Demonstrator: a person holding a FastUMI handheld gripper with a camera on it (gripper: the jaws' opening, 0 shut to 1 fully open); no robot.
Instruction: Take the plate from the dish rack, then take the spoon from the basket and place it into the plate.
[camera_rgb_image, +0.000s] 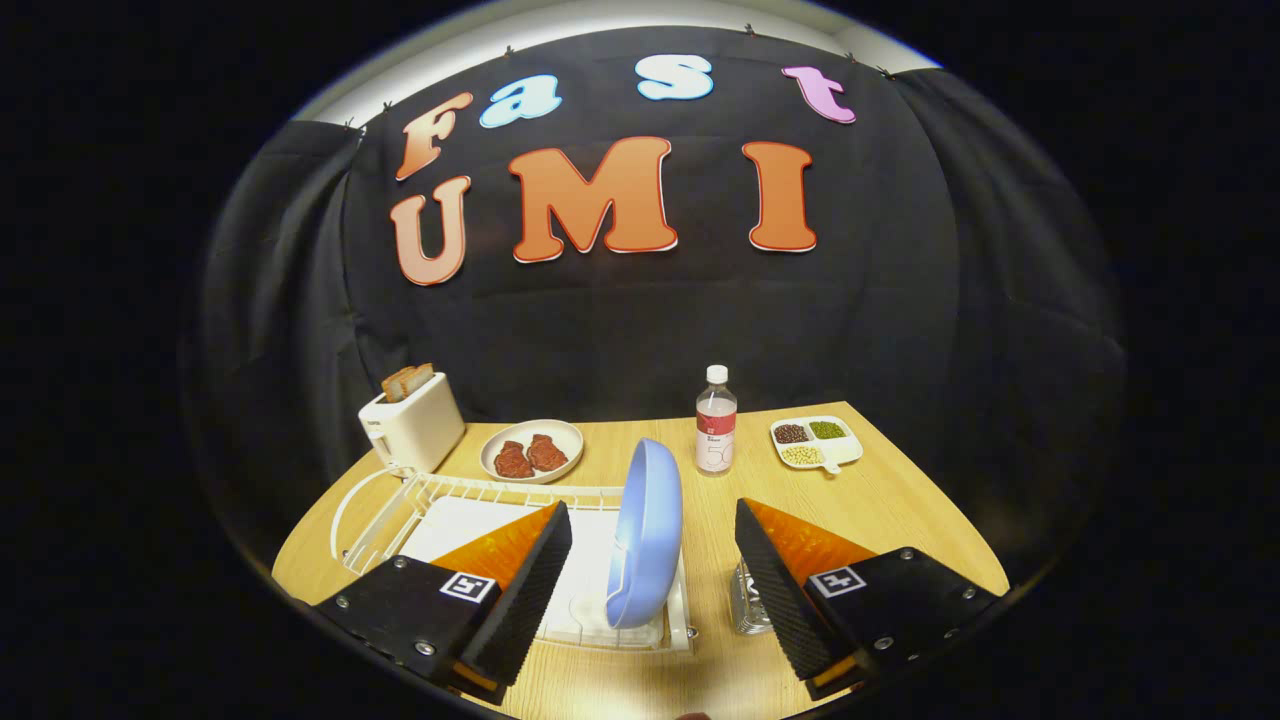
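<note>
A light blue plate stands on edge in the white wire dish rack on the wooden table. My gripper is open, its two fingers wide apart on either side of the plate, not touching it. The plate sits between the fingers, closer to the left one. Just behind the right finger a shiny metal mesh basket peeks out; what it holds is hidden.
At the back of the table stand a white toaster with bread slices, a dish of reddish meat, a plastic bottle and a divided white dish of beans. Bare wood lies to the right of the rack.
</note>
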